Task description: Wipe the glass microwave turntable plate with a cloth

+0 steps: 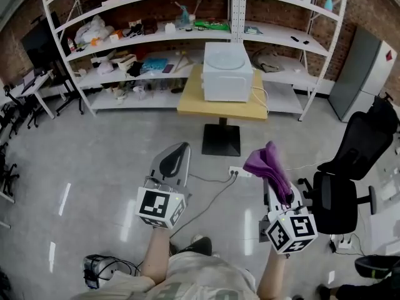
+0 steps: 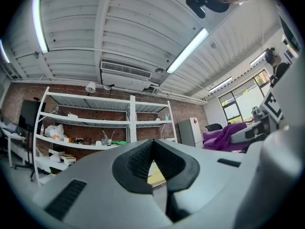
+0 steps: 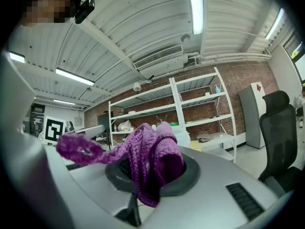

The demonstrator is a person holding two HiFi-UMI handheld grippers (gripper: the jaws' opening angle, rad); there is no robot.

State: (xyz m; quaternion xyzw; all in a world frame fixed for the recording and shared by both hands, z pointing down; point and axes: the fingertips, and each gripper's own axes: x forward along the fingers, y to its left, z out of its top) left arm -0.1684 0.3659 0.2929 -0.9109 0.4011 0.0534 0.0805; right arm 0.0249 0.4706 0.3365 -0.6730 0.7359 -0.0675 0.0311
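A round glass turntable plate [image 1: 226, 57] lies on top of a white microwave [image 1: 227, 81], which stands on a small wooden table [image 1: 190, 102] far ahead in the head view. My right gripper [image 1: 275, 181] is shut on a purple knitted cloth [image 1: 269, 165], which bunches up out of the jaws and hangs over them. The right gripper view shows that cloth [image 3: 152, 157] filling the right gripper [image 3: 151, 174], with one end trailing left. My left gripper [image 1: 177, 154] is held low at the left, well short of the table. Its jaws meet with nothing between them in the left gripper view [image 2: 153, 163].
Long white shelves [image 1: 125, 37] loaded with clutter run behind the table. A white fridge [image 1: 367, 74] stands at the right, and a black office chair [image 1: 340, 186] is close by my right gripper. A power strip with cables [image 1: 240, 172] lies on the floor before the table's base [image 1: 221, 140].
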